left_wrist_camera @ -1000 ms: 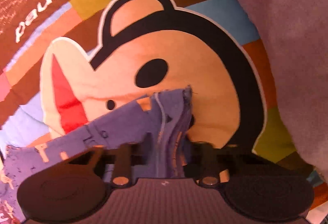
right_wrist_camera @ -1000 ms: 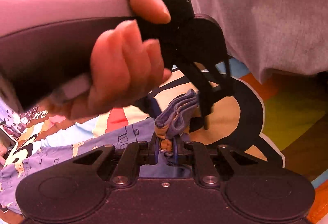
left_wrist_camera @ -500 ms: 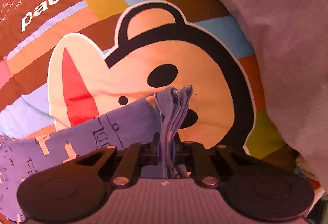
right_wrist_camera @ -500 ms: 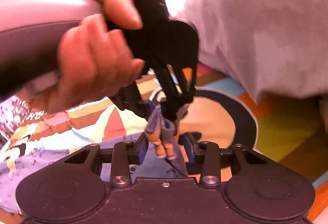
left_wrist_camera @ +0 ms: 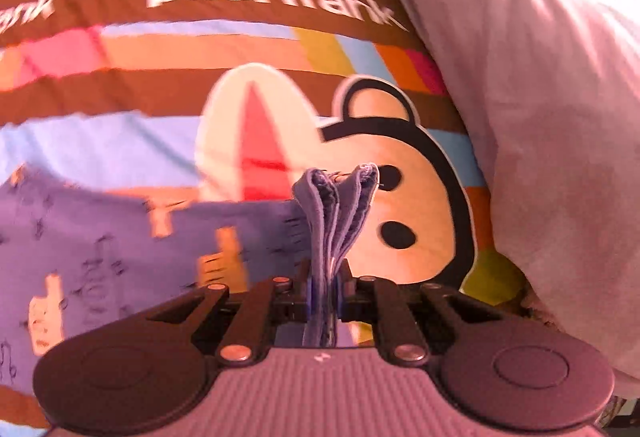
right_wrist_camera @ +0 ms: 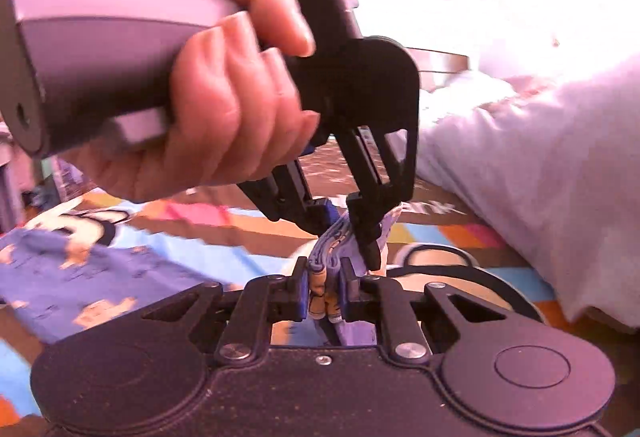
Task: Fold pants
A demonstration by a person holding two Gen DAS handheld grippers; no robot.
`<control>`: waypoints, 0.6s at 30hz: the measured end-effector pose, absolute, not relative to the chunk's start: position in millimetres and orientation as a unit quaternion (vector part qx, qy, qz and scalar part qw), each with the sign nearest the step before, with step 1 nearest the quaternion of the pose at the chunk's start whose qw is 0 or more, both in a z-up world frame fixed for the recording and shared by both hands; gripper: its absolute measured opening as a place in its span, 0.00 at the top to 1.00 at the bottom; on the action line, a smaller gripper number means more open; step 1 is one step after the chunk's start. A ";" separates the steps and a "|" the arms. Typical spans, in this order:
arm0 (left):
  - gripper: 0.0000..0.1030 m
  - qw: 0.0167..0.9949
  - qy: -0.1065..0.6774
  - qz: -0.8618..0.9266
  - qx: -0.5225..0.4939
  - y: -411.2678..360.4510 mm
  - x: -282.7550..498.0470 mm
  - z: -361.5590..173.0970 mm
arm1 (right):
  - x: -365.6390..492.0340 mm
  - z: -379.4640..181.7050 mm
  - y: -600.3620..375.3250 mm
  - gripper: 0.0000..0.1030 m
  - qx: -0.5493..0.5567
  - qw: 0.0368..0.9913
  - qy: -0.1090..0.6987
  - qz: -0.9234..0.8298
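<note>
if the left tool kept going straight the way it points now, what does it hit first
Most likely the cartoon-print bedspread. The left tool, pinching the bunched purple pants, tilts down toward its monkey face. The pale blanket lies off to the right. Depth is hard to judge.

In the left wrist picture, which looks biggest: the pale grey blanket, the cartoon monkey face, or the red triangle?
1. Pale grey blanket
2. Cartoon monkey face, partly hidden by the purple patterned pants
3. Red triangle

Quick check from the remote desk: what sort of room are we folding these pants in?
Probably a bedroom, with the work done on a bed. The purple pants lie on a colourful cartoon-print bedspread lettered "paul frank", and a pale rumpled duvet or blanket is bunched along its edge. The far background is overexposed.
</note>
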State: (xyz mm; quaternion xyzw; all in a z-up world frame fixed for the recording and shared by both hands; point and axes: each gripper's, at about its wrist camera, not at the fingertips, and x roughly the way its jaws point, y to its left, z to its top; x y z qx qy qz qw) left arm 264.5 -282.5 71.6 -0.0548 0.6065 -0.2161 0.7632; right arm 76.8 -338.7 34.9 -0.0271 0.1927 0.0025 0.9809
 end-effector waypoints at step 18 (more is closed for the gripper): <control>0.62 0.761 0.591 -0.198 -0.179 -115.2 281.9 -22.3 | 122.4 -11.3 -233.7 0.83 -0.097 0.929 0.322 0.153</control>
